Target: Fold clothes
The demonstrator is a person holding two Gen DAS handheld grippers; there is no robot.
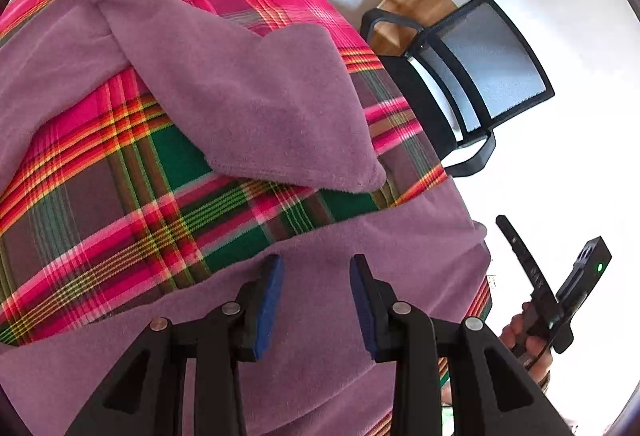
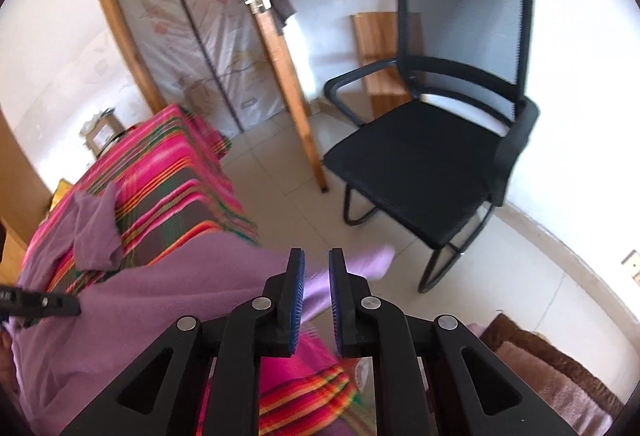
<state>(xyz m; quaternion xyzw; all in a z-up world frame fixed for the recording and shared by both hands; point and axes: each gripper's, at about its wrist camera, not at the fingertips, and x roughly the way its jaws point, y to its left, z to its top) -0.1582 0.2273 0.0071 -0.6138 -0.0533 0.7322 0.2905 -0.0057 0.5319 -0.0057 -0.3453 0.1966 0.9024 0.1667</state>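
Purple fleece garment [image 1: 248, 84], lying on a table covered by a pink, green and red plaid cloth [image 1: 120, 172], shown at an early stage of folding. One limb of the fleece, a sleeve or leg (which cannot be told), lies angled across the plaid cloth, its hemmed end [image 1: 360, 176] resting on the cloth near the table edge facing the black mesh chair [image 1: 480, 64]. A second band of the same fleece [image 1: 360, 236] crosses the nearer part of the table and spills over that same edge; in the right wrist view its tip [image 2: 376, 260] hangs beyond the cloth, on the chair side. Left gripper [image 1: 316, 300] hovers over this nearer band with its blue-padded fingers [image 1: 268, 300] apart and nothing between them. Right gripper [image 2: 316, 300] is held off the table edge, toward the chair, fingers [image 2: 294, 300] slightly apart, gripping nothing. Judged progress: no neat, stacked fold is visible; the garment appears loosely spread and partly overhanging, so the folding proper seems largely still to do.
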